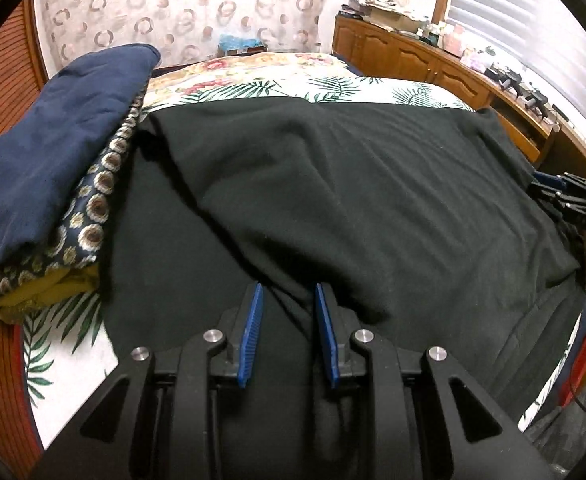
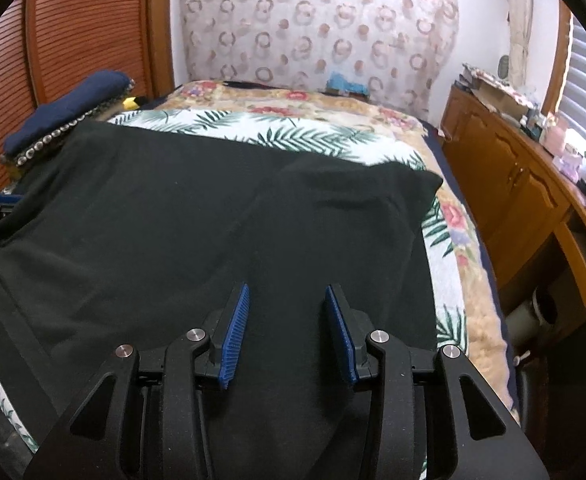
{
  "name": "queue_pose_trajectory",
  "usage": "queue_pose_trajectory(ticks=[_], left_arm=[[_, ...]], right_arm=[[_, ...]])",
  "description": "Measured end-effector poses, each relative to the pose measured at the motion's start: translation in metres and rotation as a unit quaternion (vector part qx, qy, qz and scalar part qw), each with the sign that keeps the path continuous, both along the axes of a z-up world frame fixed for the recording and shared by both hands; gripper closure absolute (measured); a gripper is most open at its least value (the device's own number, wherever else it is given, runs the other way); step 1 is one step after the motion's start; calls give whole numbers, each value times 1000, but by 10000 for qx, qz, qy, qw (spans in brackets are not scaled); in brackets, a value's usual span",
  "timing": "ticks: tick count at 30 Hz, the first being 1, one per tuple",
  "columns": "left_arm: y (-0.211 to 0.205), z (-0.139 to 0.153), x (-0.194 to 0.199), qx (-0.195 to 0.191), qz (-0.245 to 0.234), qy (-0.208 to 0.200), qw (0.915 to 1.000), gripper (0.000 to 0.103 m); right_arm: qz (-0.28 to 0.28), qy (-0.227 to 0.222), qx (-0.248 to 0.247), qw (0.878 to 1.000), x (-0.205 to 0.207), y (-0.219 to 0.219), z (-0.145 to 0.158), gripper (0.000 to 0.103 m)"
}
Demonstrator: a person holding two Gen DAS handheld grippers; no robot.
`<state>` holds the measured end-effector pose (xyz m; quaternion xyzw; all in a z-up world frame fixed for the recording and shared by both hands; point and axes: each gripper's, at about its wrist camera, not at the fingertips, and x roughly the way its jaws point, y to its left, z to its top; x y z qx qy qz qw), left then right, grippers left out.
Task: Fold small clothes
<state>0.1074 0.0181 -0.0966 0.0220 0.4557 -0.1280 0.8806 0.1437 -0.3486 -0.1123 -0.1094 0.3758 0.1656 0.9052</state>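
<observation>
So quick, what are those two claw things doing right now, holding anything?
Left gripper: open, holding nothing, fingers over the black garment.
Right gripper: open, holding nothing, also over the garment.

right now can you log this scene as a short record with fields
surface: bed with palm-leaf cover
garment: black garment spread flat, one flap folded over
left gripper: left gripper open, over the garment's near edge, holding nothing
right gripper: right gripper open, over the garment, holding nothing
stack: folded clothes pile to the left, navy piece on top
right side: wooden cabinet beside the bed
</observation>
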Motion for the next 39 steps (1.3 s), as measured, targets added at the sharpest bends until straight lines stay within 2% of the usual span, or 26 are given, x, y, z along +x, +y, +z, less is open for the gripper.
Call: queue_pose_trajectory(ticks=[8,17,20,22,27,30,34,37,39], left_arm=[[2,-1,1,-183,31,-60,9998,78],[9,-1,-5,-347,68,-116,9993,78],[9,-2,-4,-528,-74,-63,9986,98],[9,0,-6,-482,-82,-120,9987,103],[23,29,-32,-330,357,-801,9956,103],[46,43,-45,-361,645,-1022,9920,103],[65,36,-51,-433,909,-910,9907,103],[72,24,-50,-105,1219,-889,9885,103],[79,20,-51,-341,1212,-826,9886,103]], right_arm=[[-1,61,-122,9999,-1,4,-10,62],[-14,116,70,9999,-1,-1,-9,62],[-12,118,73,9999,-1,-1,-9,62],[-9,123,84,9999,-1,-1,-9,62],[2,138,132,9998,-1,-4,-8,62],[4,145,139,9998,0,-4,-8,62],[1,147,147,9998,0,-4,-7,62],[-5,151,175,9997,0,-5,-7,62],[-24,153,197,9997,1,-6,-7,62]])
